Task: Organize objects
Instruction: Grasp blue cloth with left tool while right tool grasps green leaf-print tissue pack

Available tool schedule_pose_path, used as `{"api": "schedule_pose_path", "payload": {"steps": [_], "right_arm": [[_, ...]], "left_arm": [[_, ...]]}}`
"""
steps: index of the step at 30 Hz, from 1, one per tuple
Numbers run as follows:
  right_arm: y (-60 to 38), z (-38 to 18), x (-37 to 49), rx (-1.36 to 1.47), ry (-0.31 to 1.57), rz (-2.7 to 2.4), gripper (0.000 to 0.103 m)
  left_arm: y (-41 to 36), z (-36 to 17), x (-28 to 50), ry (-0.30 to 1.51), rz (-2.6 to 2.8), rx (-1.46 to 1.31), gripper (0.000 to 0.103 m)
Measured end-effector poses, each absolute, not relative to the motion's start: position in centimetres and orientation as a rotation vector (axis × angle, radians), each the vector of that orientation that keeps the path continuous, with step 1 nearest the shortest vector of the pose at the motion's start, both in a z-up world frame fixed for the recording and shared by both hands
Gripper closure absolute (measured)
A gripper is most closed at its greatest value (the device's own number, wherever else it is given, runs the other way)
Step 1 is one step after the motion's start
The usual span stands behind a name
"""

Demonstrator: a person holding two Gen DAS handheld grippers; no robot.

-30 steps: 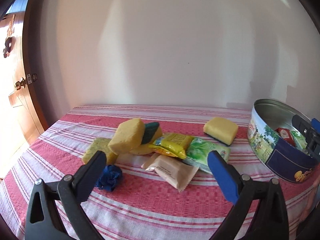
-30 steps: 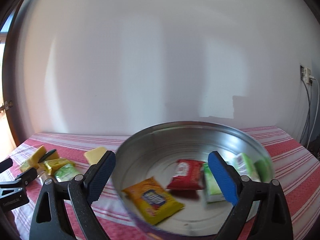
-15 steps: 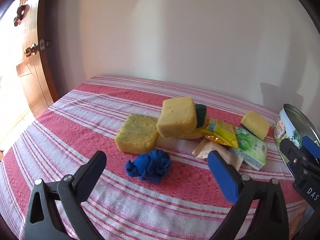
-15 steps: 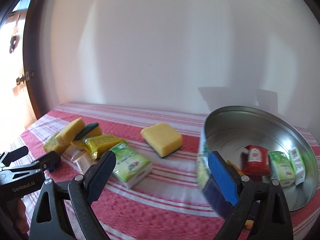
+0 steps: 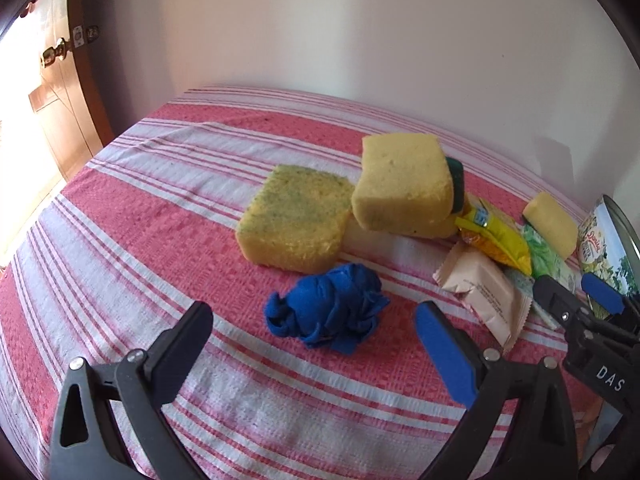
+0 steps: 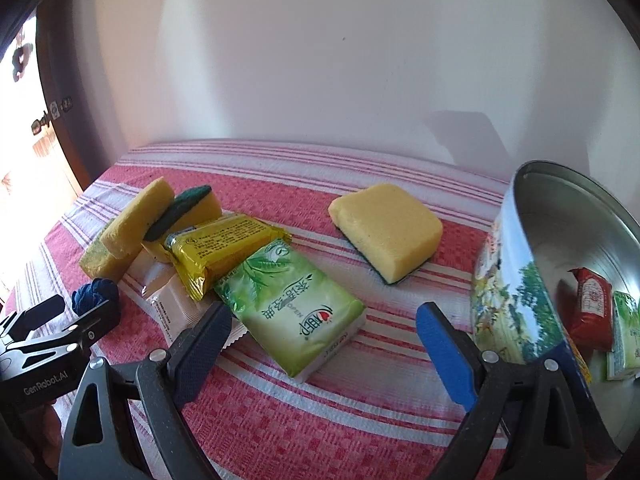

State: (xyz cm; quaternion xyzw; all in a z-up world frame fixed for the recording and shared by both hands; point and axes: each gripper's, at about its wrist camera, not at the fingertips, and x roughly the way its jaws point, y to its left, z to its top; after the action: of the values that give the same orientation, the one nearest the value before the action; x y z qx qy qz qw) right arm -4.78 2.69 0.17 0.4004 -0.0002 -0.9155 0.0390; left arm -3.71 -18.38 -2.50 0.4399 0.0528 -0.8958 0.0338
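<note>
Tin [image 6: 516,280] stands at 3 o'clock by the striped cloth's [image 5: 120,240] edge; sponges and packets crowd centre. Blue rag [image 5: 326,312] lies between the empty, wide-spread left gripper [image 5: 316,336]. Right gripper [image 6: 324,332], also spread, flanks the green packet [image 6: 288,308].

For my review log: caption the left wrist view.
Open left gripper faces a crumpled blue cloth before stacked sponges.

A red-and-white striped cloth [image 5: 120,240] covers the surface. Sponges [image 5: 294,222], snack packets [image 6: 288,316], a blue rag [image 5: 328,312] and a tin [image 6: 516,292] lie on it.
</note>
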Motion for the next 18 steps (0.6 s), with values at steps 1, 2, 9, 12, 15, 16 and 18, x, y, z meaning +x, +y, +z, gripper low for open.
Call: {"api": "schedule_pose_path", "payload": {"steps": [1,2,9,12,15,16,18], "right_arm": [[2.5,-0.1,-5.2,1.247,0.004,-2.792,0.008],[2.4,-0.3,-5.5,1.264,0.004,-2.780,0.008],[2.2,-1.3,-6.4,1.327,0.000,-2.724,0.008],[1.8,-1.3,-6.1,1.319,0.054,-2.727,0.019],[1.5,-1.2,-6.0,1.306,0.090,-2.723,0.030],[1.5,-1.2,-5.9,1.303,0.088,-2.721,0.033],[1.7,-1.2,-5.6,1.299,0.091,-2.720,0.035]], "left_arm": [[-18.2,-2.8,-4.0,0.154,-2.751,1.381,0.002],[-18.0,-2.9,-4.1,0.139,-2.744,1.389,0.002],[-17.2,-2.6,-4.1,0.093,-2.775,1.374,0.022],[-17.4,-2.2,-3.9,0.104,-2.788,1.348,0.047],[-17.8,-2.0,-3.9,0.135,-2.802,1.343,0.050],[-17.9,-2.0,-3.9,0.143,-2.805,1.342,0.051],[-18.1,-1.9,-3.9,0.156,-2.813,1.343,0.051]]}}
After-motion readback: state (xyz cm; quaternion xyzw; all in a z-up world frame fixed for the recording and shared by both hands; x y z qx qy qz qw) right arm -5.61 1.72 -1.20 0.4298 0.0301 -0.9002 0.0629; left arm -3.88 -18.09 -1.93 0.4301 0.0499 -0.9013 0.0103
